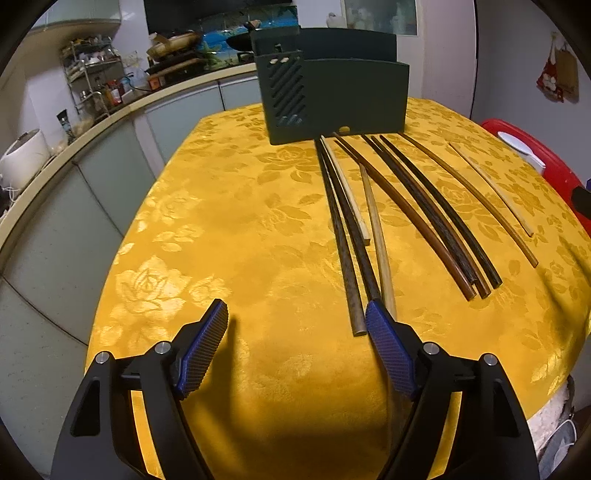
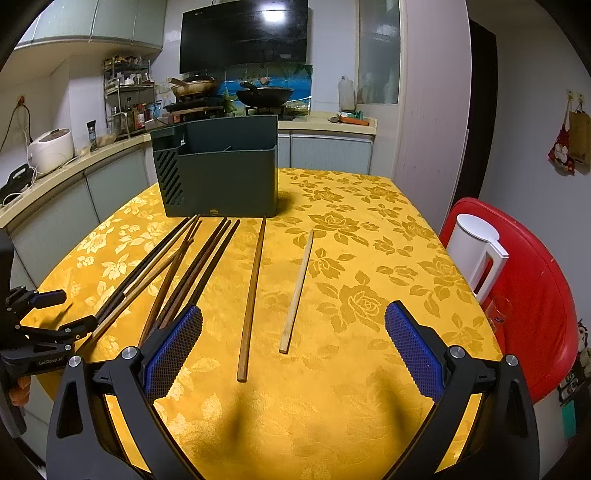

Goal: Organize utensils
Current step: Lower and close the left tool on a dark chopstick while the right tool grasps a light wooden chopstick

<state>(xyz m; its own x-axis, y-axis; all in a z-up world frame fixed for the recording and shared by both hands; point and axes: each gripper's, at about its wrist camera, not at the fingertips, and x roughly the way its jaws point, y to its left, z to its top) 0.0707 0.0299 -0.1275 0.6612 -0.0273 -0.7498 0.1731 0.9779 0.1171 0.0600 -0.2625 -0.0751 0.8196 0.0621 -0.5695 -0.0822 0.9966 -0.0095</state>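
Chopsticks (image 1: 354,236) lie just ahead of the open left tool (image 1: 295,332).

A table under a yellow rose-patterned cloth (image 2: 369,236) stands in a kitchen with pale green cabinets (image 2: 110,181), a curved countertop (image 1: 110,110) bearing a white rice cooker (image 2: 51,149) and spice rack (image 2: 127,96), a black range hood (image 2: 243,35) above two woks, and a red chair (image 2: 532,295) nearby.
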